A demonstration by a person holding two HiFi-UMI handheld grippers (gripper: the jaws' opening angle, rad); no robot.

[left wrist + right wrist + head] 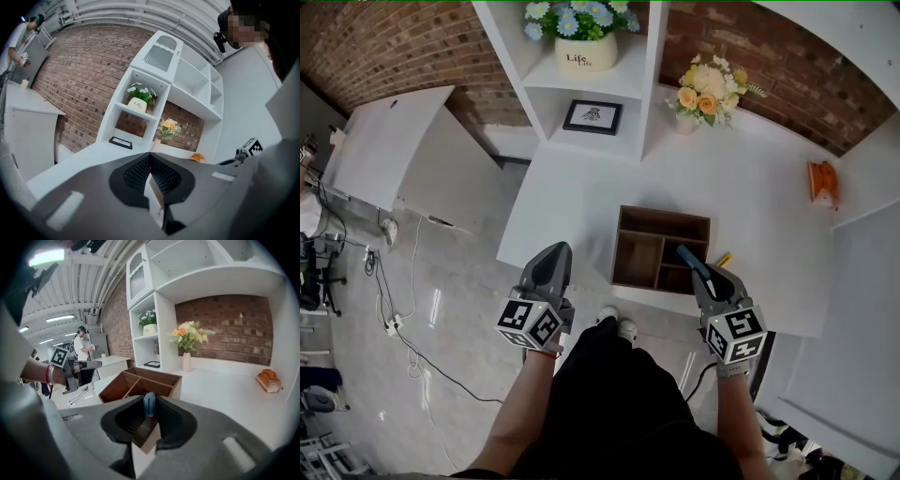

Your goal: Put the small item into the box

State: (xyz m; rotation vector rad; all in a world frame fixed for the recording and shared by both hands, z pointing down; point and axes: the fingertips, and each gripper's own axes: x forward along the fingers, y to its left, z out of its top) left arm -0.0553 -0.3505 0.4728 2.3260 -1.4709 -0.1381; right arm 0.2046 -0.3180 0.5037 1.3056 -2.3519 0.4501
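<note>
My right gripper (pixel 701 274) clamps the small blue item (pixel 149 405) above the box (pixel 161 377) just ahead of it, not yet released. My left gripper (pixel 551 270) is closed on nothing.

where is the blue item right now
Head view, right side: the blue item is clamped in the right gripper, over the near right corner of the wooden box on the white table.
</note>
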